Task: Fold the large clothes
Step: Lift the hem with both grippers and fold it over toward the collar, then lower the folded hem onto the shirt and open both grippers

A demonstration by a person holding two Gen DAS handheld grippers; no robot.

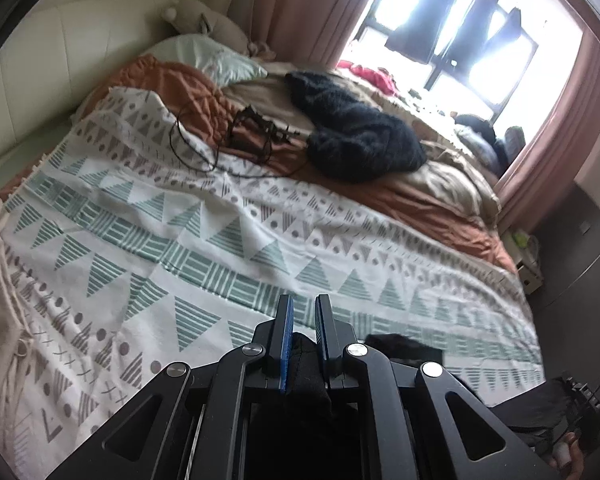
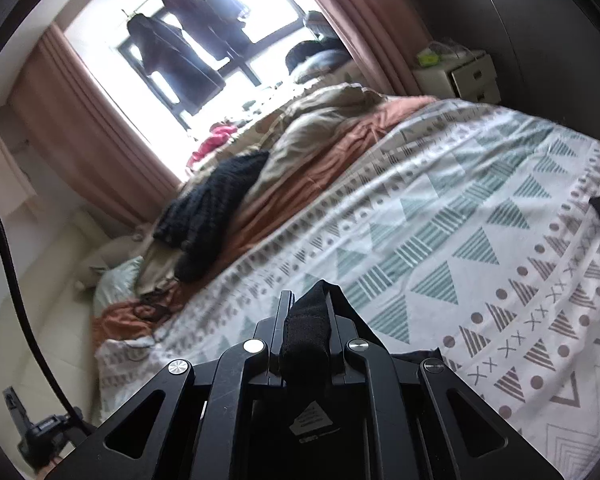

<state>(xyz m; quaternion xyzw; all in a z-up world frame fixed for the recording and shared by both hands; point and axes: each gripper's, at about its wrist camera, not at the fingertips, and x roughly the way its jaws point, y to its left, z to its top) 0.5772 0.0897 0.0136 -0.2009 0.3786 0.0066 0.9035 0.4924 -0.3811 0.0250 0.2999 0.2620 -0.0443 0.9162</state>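
my left tongs (image 1: 304, 312) are clamped on a fold of black garment (image 1: 306, 364) at the bottom middle of frame. my right tongs (image 2: 306, 300) pinch the same black cloth, i think. both hang over the patterned bedspread (image 1: 188, 216), with a dark knit heap (image 1: 356, 136) upper middle.

The black garment (image 2: 306, 336) drops behind the right gripper (image 2: 306, 300) at 6 o'clock. The clothes (image 2: 180, 52) hanging at the window, 11 o'clock, are backlit silhouettes.

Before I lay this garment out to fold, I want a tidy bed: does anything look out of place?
Yes. A tangled dark cord and a heaped dark knit lie loose on the rumpled bedding near the window.
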